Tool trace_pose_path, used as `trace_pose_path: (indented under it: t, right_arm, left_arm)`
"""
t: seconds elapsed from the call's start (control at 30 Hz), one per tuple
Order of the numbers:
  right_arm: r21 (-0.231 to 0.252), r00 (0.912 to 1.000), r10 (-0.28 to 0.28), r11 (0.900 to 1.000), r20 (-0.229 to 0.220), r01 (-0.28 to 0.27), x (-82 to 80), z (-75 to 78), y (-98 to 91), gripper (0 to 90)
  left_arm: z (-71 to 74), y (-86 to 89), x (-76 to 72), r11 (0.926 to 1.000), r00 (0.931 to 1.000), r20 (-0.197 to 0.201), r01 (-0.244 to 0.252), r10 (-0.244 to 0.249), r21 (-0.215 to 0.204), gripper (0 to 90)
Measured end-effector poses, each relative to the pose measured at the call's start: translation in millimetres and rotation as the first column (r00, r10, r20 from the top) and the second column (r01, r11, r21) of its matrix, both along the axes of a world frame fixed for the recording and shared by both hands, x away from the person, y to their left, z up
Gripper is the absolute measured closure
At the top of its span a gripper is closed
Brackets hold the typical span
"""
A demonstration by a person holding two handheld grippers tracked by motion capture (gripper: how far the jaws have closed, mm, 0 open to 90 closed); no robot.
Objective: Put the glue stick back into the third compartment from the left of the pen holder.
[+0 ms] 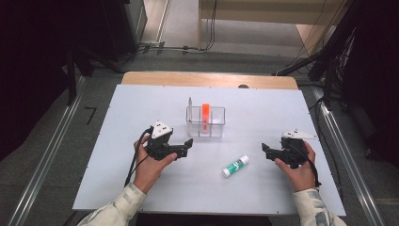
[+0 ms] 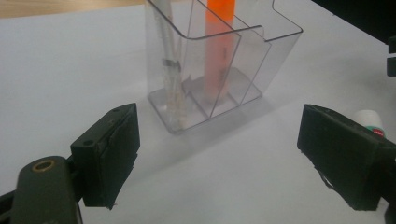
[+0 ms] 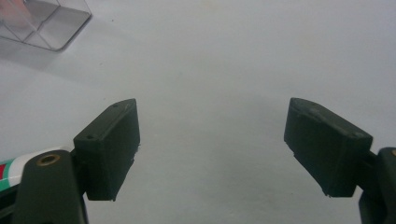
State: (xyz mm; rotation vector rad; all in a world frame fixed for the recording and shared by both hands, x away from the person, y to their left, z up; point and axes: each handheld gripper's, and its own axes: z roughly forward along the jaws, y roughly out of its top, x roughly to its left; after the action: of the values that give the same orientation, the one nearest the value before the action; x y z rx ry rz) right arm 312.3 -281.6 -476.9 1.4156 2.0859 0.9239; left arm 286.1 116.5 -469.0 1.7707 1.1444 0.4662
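Overhead, the glue stick (image 1: 235,165) lies on the white table (image 1: 117,155) between both grippers, nearer the right gripper (image 1: 267,150). Along the left gripper (image 2: 219,154), spread jaws face the clear organizer (image 2: 224,65). Right gripper's jaws gape empty. Light, rigid, likely to roll: pinch mid-barrel.

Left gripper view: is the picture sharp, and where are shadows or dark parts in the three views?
Left gripper view: the clear holder looks soft and casts a faint shadow. Right gripper view: the white table is dim. High view: dark surroundings, evenly lit table.
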Motion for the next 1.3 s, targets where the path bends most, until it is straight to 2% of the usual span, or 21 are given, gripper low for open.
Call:
trace_pose_path:
  t: [0.47, 0.8, 1.3]
  right_arm:
    - [-0.002, 1.0000, -0.001, 1.0000, 0.002, 0.001, 0.3, -0.1, 0.0, 17.1]
    - [-0.002, 1.0000, 0.001, 1.0000, 0.005, -0.001, 0.2, -0.1, -0.1, 17.1]
    - [-0.001, 1.0000, 0.000, 1.0000, 0.003, 0.000, 0.1, -0.1, 0.3, 17.1]
  left_arm:
    - [-7.1, -32.0, 0.8, 0.9971, 0.9973, -0.009, 0.073, -0.073, 0.022, 14.1]
    - [-12.0, -56.4, -2.0, 0.9910, 0.9915, -0.021, 0.129, -0.128, 0.035, 14.1]
    - [-13.8, -81.0, -4.0, 0.9835, 0.9841, -0.024, 0.177, -0.176, 0.038, 14.5]
